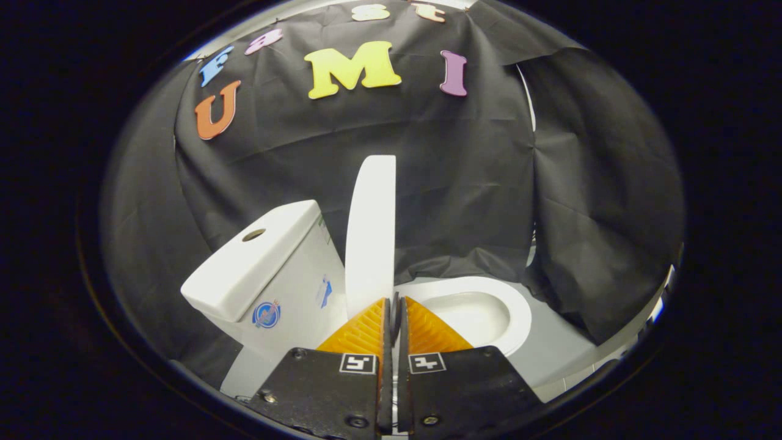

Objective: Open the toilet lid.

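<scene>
A white toilet stands just ahead of me. Its lid [371, 232] is raised upright and I see it edge-on, standing between the tank [256, 269] and the open seat and bowl [482, 311]. My gripper [394, 300] is shut, its two fingers pressed together with nothing held between them. The fingertips sit right at the foot of the lid, by its right edge, and the bowl lies beyond the right finger. Whether the fingertips touch the lid I cannot tell.
Black cloth hangs as a wall behind the toilet and drapes down close on its right side [599, 244]. A pale floor [562, 354] shows to the right of the bowl. The tank lid has a round hole [253, 234] on top.
</scene>
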A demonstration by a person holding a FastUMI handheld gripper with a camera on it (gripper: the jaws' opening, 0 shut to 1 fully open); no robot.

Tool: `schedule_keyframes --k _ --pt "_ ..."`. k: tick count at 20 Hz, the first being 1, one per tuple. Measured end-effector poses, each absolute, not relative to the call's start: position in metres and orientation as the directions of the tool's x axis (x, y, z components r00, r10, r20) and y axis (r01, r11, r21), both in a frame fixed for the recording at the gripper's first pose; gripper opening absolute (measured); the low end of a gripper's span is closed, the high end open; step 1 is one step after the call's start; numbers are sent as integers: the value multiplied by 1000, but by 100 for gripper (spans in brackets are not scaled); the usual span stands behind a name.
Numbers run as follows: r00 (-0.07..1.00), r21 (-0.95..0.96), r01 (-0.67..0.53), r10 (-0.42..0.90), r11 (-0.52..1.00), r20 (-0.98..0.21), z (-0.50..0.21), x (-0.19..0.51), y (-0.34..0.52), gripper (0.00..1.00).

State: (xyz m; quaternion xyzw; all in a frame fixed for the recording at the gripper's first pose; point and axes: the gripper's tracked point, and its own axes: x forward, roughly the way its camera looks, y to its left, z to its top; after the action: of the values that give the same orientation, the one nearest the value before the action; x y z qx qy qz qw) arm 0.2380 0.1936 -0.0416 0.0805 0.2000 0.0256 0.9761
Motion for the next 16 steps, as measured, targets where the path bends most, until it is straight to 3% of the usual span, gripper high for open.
schedule_keyframes --k 16 --pt "921 42 -50 63 998 -383 -38 235 233 7"
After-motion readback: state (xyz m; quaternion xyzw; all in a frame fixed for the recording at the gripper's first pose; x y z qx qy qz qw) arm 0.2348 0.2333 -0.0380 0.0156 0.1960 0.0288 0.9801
